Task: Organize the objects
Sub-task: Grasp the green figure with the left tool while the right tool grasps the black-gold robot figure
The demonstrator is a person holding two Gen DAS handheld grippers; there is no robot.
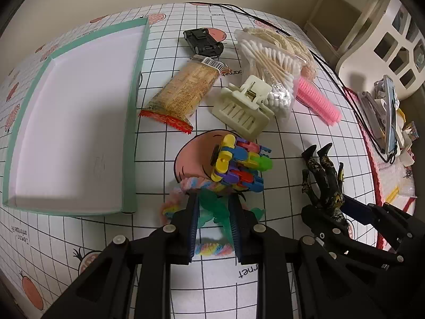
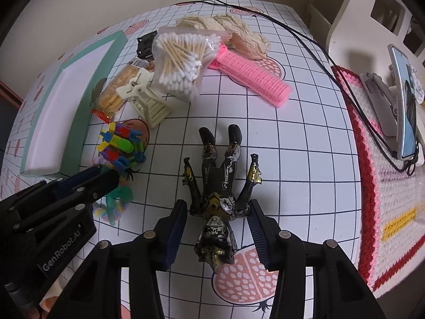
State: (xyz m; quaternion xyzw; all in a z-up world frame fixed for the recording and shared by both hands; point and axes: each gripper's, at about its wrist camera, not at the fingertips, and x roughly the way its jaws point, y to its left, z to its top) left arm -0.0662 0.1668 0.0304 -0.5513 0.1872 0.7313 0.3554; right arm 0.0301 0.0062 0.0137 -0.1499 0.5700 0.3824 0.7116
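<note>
Left gripper (image 1: pixel 213 226) is part-open around a green toy (image 1: pixel 216 210) near the tray (image 1: pixel 130 122); contact unclear. Only the right view shows the right gripper (image 2: pixel 217 228) wide open astride the black figure (image 2: pixel 220 186), plus a phone (image 2: pixel 405 106) far right.

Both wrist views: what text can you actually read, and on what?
"GenRobot.AI": on the left gripper body, right wrist view.
"rnet": upside down on the tablecloth, partly hidden by the fingers.
Snack packet: barcode and print too small to read.
Phone screen: nothing legible.
</note>
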